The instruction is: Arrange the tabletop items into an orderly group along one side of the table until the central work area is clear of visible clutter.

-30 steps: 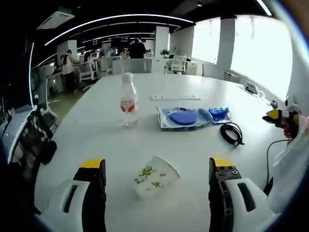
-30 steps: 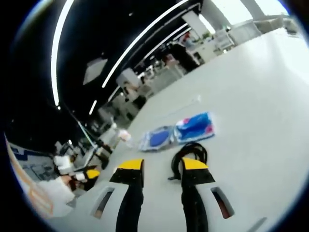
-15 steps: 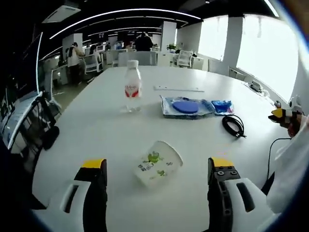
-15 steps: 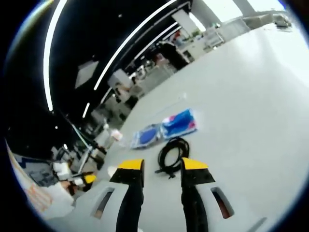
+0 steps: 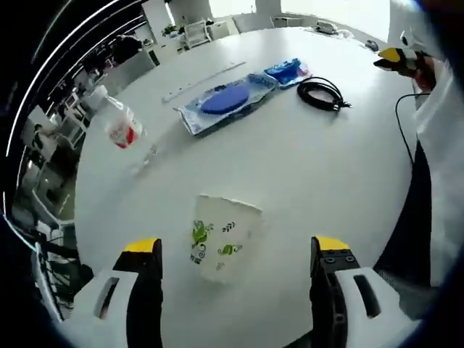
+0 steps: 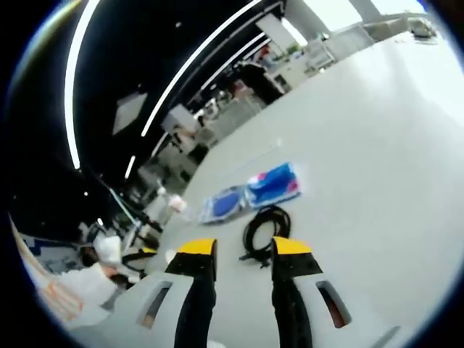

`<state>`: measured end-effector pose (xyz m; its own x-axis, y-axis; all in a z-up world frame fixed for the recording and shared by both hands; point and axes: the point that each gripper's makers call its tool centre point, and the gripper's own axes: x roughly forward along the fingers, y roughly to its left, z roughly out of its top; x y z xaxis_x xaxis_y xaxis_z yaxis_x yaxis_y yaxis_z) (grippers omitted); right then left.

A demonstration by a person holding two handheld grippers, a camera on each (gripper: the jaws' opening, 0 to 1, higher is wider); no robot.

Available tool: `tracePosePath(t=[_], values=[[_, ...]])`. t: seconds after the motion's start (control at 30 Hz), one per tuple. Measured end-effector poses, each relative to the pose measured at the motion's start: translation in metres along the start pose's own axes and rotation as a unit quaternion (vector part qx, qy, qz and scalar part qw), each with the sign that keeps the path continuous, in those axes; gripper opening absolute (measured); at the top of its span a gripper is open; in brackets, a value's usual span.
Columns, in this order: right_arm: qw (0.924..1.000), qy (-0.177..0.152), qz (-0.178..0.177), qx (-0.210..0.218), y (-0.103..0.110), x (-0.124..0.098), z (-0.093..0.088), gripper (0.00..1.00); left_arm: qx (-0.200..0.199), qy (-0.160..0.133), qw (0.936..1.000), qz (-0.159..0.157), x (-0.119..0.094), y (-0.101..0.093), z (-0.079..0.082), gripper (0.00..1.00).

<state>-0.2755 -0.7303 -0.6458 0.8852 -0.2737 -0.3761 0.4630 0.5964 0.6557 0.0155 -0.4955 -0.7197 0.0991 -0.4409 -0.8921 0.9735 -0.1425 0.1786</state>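
In the left gripper view the left gripper (image 5: 235,261) rises from 6 o'clock with its yellow-tipped jaws spread wide and holding nothing. Between them, just beyond the tips, a white paper cup (image 5: 217,234) with green leaf prints lies on its side on the white table (image 5: 312,170), mouth turned toward 12 o'clock. Farther out at 10 o'clock a clear water bottle (image 5: 122,129) with a red label stands, tilted by the lens. Toward 12 o'clock lies a blue plastic-wrapped packet (image 5: 226,102) with a dark blue disc in it, a smaller blue pouch (image 5: 287,71) just beside its 1 o'clock end, and a long clear ruler (image 5: 201,80) behind them. At 1 o'clock a coiled black cable (image 5: 322,93) rests apart from the pouch. At the 2 o'clock edge the other gripper's yellow tip (image 5: 397,56) shows beside a white sleeve (image 5: 438,145). In the right gripper view the right gripper (image 6: 243,254) comes up from 6 o'clock with its jaws a narrow gap apart, gripping nothing. The black cable (image 6: 264,228) lies on the table (image 6: 377,167) just past the tips, its near loop reaching between them. Beyond it toward 12 o'clock sit the blue packet (image 6: 226,205) and pouch (image 6: 274,185), touching end to end. The water bottle (image 6: 169,205) stands at 10 o'clock, with office desks far behind.
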Motion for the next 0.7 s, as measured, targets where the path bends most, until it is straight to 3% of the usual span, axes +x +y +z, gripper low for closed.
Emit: tracePosePath(t=[0.13, 0.2, 0.27, 0.4, 0.5, 0.7], values=[[1.0, -0.001, -0.002, 0.003, -0.001, 0.0, 0.001, 0.27, 0.038, 0.026, 0.9989, 0.011, 0.009, 0.01, -0.001, 0.7], [1.0, -0.004, -0.005, 0.005, -0.001, -0.001, 0.001, 0.27, 0.027, 0.018, 0.9995, 0.003, 0.014, 0.011, 0.001, 0.69], [0.9999, -0.007, -0.008, 0.008, -0.003, -0.002, 0.002, 0.27, -0.016, 0.014, 0.9995, -0.022, 0.019, 0.004, 0.001, 0.69], [0.9998, -0.006, -0.016, 0.013, -0.006, -0.004, 0.0, 0.27, -0.017, 0.025, 0.9995, -0.013, 0.024, 0.009, -0.006, 0.56], [0.9997, -0.004, -0.017, 0.018, -0.008, -0.003, 0.0, 0.27, -0.039, 0.014, 0.999, -0.015, 0.024, 0.006, -0.004, 0.48], [0.9998, -0.001, -0.012, 0.014, -0.005, 0.004, 0.004, 0.27, -0.036, 0.021, 0.9991, -0.006, 0.024, 0.006, -0.005, 0.42]])
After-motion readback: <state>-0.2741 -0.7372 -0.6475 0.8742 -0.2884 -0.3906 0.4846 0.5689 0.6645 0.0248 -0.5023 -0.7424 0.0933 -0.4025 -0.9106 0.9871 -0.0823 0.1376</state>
